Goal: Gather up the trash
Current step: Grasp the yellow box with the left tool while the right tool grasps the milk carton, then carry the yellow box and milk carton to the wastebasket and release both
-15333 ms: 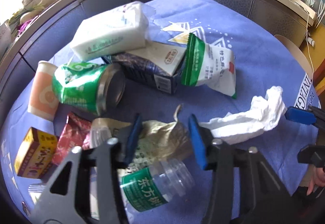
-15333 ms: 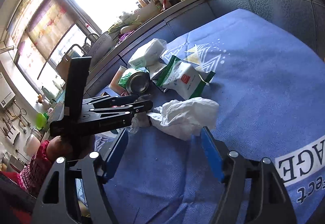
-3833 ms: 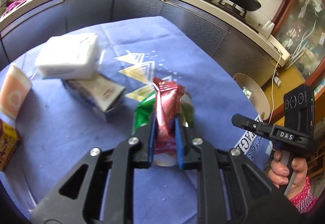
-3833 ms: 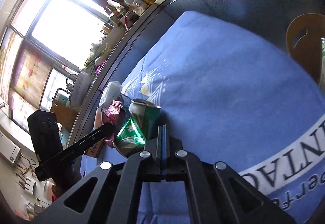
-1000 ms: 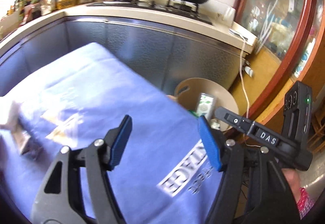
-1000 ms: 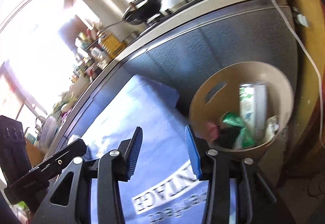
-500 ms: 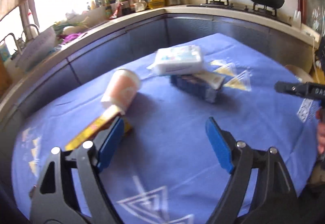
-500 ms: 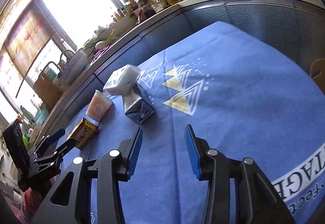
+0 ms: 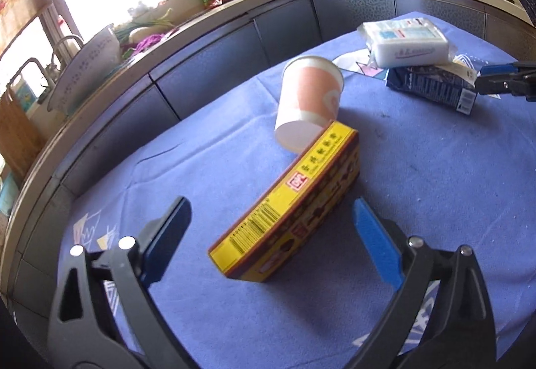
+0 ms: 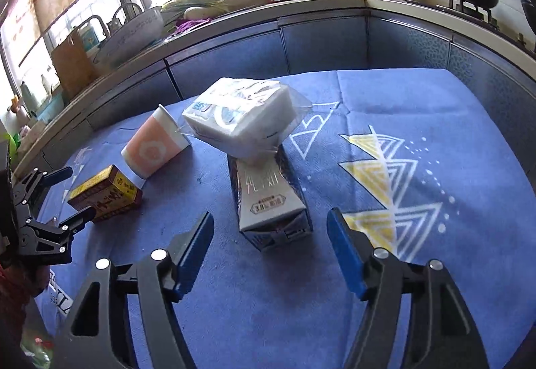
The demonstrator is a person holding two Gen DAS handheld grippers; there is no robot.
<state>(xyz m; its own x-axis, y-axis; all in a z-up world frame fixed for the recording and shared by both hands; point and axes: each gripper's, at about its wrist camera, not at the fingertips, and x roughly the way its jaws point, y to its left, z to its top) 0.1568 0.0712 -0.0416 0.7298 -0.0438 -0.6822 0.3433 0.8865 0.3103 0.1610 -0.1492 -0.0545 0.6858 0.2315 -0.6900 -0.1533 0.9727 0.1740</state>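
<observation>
Four pieces left on the blue cloth (image 10: 418, 101) — yellow box (image 9: 294, 201), paper cup (image 9: 310, 101), tissue pack (image 10: 241, 114), dark carton (image 10: 268, 198) — with left gripper (image 9: 271, 231) and right gripper (image 10: 271, 248) both wide, nothing held

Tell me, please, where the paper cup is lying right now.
The paper cup lies tipped on the blue cloth, against the yellow box's far end, ahead of the left gripper.

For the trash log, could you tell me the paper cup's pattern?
The paper cup is salmon-pink with a white swirl and white base, clearest in the right wrist view.
</observation>
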